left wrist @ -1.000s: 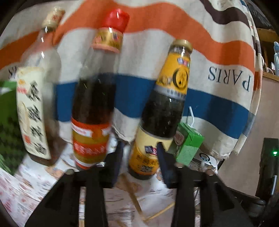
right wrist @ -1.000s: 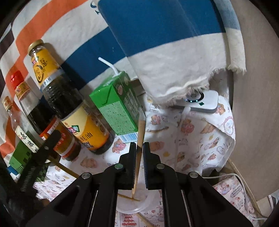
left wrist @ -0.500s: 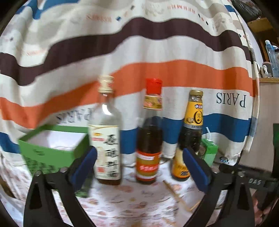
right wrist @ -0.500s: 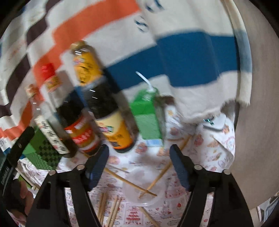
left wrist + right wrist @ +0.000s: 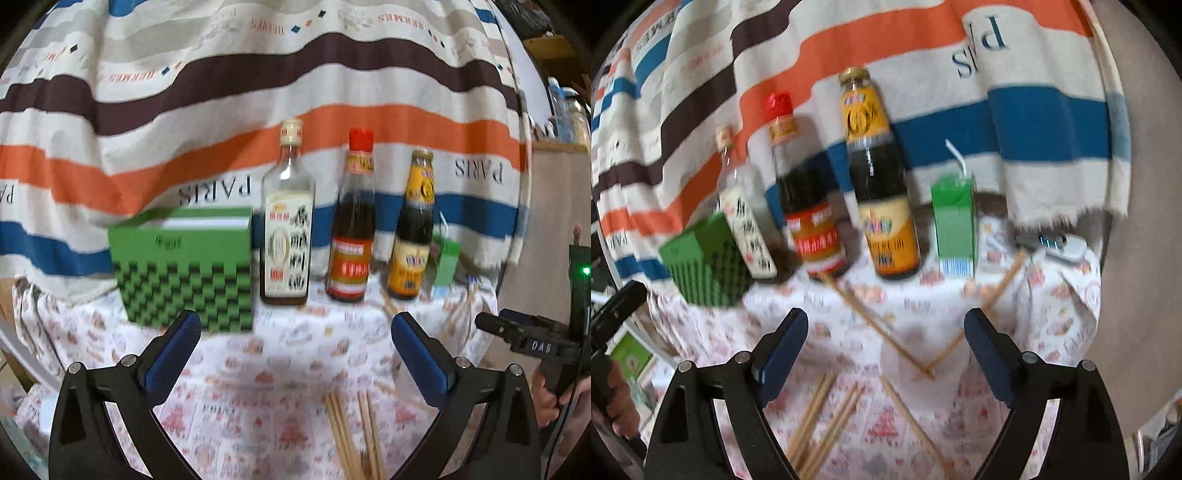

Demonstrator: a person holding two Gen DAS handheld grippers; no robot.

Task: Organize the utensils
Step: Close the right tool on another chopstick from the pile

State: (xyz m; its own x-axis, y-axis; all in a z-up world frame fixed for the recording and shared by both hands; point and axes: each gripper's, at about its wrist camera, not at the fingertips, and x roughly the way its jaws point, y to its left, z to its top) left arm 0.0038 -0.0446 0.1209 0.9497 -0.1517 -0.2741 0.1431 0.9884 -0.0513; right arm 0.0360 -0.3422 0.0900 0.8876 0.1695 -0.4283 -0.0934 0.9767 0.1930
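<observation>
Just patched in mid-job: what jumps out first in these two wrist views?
Three sauce bottles stand in a row at the back of the table: a clear bottle, a red-capped bottle and a yellow-labelled bottle, with a green checkered box to their left and a green drink carton to their right. Loose chopsticks lie scattered on the patterned tablecloth in front, two of them crossed. Both hand-held grippers, left and right, are open and empty.

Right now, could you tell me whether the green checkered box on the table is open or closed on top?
Open. The green checkered box has no lid; in the left wrist view its pale inside wall shows above the front rim. Whether anything lies inside, I cannot tell.
</observation>
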